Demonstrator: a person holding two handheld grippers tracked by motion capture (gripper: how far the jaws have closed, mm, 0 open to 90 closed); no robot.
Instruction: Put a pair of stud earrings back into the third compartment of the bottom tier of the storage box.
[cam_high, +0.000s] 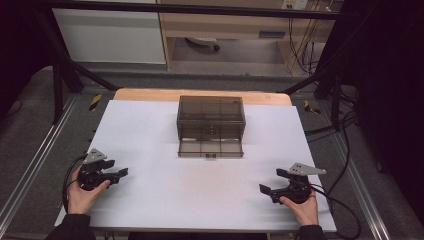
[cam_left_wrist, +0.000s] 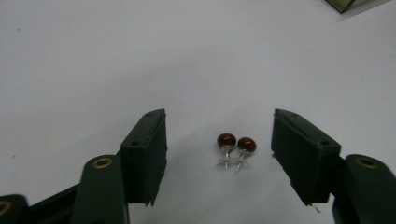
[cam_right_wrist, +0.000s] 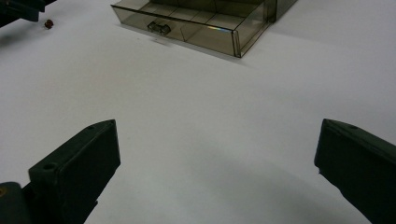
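Black jaws of the left gripper (cam_left_wrist: 219, 140) stand wide apart on either side of two red stud earrings (cam_left_wrist: 236, 145), which lie on the sheet touching each other, untouched by either jaw. Judged from this, the pick is not yet made; closing on the studs, carrying them to the box and dropping them in are all left.

Largest down: the white table sheet (cam_high: 150, 125) covers most of a wooden top, bare apart from the smoky clear drawer box (cam_high: 211, 116) at its far middle. The box's bottom drawer (cam_high: 210, 148) is already pulled out toward the person, and looks ready to receive. Near and to the left of the box sits the left gripper, earrings between its jaws. Near and to the right of the box, the right gripper (cam_high: 275, 189) rests with jaws wide, holding nothing. Beyond the box: grey floor, black frame rails, cables, a pale cabinet.
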